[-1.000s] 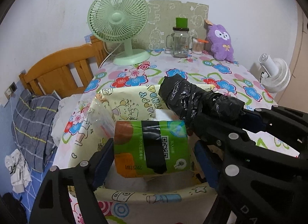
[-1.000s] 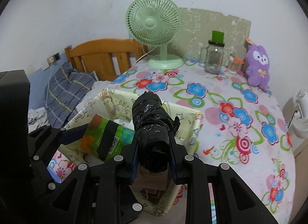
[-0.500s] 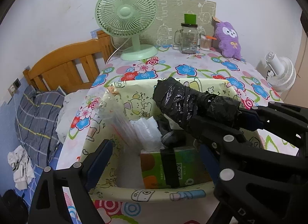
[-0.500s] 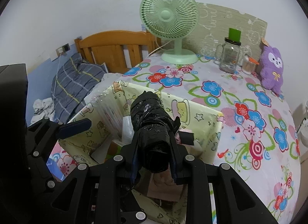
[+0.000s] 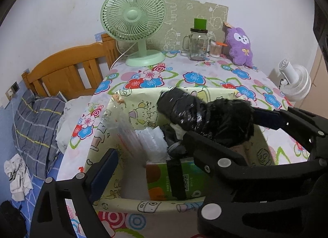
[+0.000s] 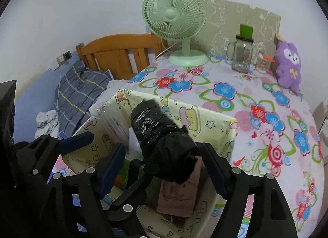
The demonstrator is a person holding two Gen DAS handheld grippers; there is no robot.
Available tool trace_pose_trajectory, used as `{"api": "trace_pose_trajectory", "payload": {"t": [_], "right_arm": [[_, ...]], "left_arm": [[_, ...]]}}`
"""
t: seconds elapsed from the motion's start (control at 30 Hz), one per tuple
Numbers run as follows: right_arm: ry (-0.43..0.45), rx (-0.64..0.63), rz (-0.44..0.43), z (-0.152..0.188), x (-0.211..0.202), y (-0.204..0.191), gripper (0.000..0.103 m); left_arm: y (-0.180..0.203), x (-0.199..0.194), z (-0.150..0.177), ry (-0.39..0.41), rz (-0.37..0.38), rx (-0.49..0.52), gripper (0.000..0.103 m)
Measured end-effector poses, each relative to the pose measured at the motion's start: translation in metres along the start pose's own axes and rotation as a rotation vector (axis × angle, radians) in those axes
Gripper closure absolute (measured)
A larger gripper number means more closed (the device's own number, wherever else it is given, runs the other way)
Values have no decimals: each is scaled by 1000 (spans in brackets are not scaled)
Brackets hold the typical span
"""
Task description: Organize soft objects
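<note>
- Now, at 9 o'clock of the left wrist view, the left gripper (image 5: 151,168) stands wide with nothing between its pads; its jaws have just been opening, and the green tissue pack (image 5: 174,178) it carried a second ago lies at the bottom of the fabric bin (image 5: 127,203).
- Beside it, toward 12 o'clock inside the bin, crinkled clear plastic bags (image 5: 143,137) lean against the wall, glossy and thin.
- In the middle of the right wrist view, the black roll (image 6: 162,139), a fat cylinder of shiny wrinkled film, lies tilted over the bin; half a second ago the right gripper clamped it.
- At 5 o'clock the right gripper (image 6: 164,168) has just been opening: its pads stand clear on both sides, the roll between them and seemingly let go.
- Judged so, both soft items are delivered; the roll likely settles onto the pink-brown box (image 6: 180,195) below.
- At 2 o'clock the purple plush (image 6: 289,64) sits on the floral tablecloth (image 6: 256,102), not yet sorted.
</note>
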State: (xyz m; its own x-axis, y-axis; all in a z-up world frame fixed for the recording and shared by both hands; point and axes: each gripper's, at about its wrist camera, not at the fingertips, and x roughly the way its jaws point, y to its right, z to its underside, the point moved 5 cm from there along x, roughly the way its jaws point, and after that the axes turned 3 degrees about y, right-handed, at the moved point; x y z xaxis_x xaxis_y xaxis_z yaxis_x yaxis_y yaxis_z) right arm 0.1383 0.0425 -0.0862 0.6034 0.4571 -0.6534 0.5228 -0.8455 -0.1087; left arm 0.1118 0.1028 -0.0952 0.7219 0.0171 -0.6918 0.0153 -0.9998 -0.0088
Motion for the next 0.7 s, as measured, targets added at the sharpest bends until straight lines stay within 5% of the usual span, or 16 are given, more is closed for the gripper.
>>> {"api": "trace_pose_trajectory", "payload": {"t": [0.7], "right_arm": [[135,1,78,-4,-64,14,16]], "left_arm": [[26,-42,-13,101,29,5,5]]}}
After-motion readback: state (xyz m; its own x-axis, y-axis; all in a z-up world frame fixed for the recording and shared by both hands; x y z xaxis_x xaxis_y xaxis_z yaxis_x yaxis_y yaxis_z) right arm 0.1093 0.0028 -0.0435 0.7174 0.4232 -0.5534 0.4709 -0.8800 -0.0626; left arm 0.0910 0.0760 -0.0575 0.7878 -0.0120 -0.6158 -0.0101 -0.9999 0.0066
